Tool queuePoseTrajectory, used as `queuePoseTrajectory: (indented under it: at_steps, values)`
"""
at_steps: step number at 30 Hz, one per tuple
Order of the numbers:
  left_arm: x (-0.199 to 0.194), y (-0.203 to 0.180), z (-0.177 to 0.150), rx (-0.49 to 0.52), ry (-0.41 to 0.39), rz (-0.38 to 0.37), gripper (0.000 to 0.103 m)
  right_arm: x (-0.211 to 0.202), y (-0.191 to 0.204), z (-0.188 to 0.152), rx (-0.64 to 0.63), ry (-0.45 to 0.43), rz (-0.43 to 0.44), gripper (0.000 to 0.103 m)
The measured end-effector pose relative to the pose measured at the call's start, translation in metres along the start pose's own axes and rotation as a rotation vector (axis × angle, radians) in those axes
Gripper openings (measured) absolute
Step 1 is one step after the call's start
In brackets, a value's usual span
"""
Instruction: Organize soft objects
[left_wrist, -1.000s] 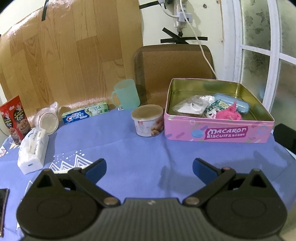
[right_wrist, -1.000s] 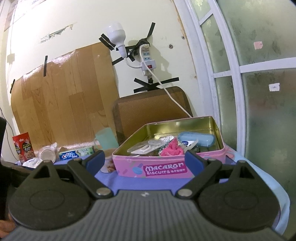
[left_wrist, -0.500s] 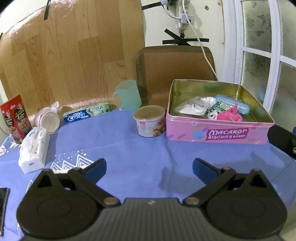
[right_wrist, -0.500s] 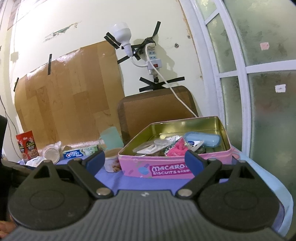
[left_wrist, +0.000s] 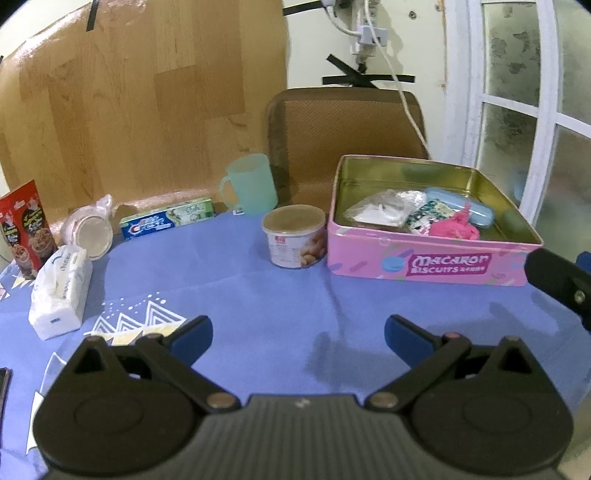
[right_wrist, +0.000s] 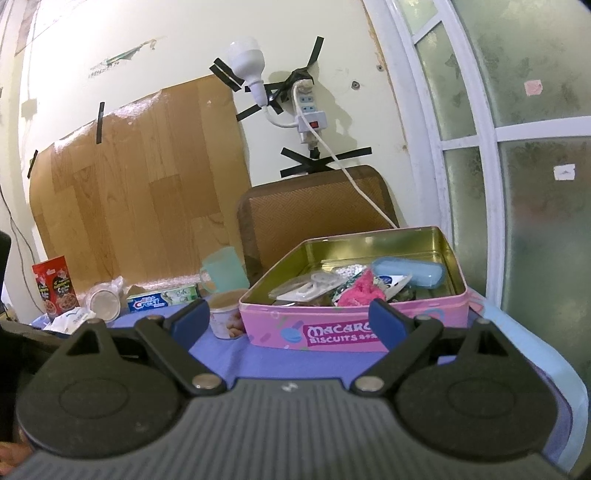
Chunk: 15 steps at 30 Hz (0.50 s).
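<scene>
Left gripper (left_wrist: 297, 334) fingers spread, holding nothing, low centre over blue cloth (left_wrist: 258, 295), right gripper (right_wrist: 290, 319) likewise spread (nothing held), pink fluffy item (left_wrist: 456, 227) inside pink tin (left_wrist: 424, 258), right of frame, tissue pack (left_wrist: 61, 291) at left edge.

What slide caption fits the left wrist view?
Open left gripper hovers over blue tablecloth before pink rectangular biscuit tin.

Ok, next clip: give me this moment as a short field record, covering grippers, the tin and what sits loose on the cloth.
left gripper: open, empty, above the blue tablecloth
right gripper: open, empty, facing the tin
pink biscuit tin: lid off; holds pink soft item, blue case, clear bag
loose on cloth: tissue pack, toothpaste box, snack tub, green mug
</scene>
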<state>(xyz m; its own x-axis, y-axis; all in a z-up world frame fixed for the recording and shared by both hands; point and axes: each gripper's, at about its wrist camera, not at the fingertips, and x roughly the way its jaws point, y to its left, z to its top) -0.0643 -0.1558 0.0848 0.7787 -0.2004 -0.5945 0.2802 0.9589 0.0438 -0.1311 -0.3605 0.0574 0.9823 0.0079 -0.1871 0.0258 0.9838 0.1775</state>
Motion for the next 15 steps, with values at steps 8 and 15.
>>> queuePoseTrajectory:
  at_steps: [8, 15]
  values:
    - [-0.0030, 0.0021, -0.0010, -0.003, -0.006, -0.004, 0.103, 0.0023, 0.0030, -0.0032, 0.001, 0.009, 0.010, 0.095]
    - [-0.0061, 0.0029, -0.0012, -0.007, -0.014, -0.017, 0.103, 0.0022, 0.0047, -0.0037, -0.010, 0.008, 0.010, 0.095]
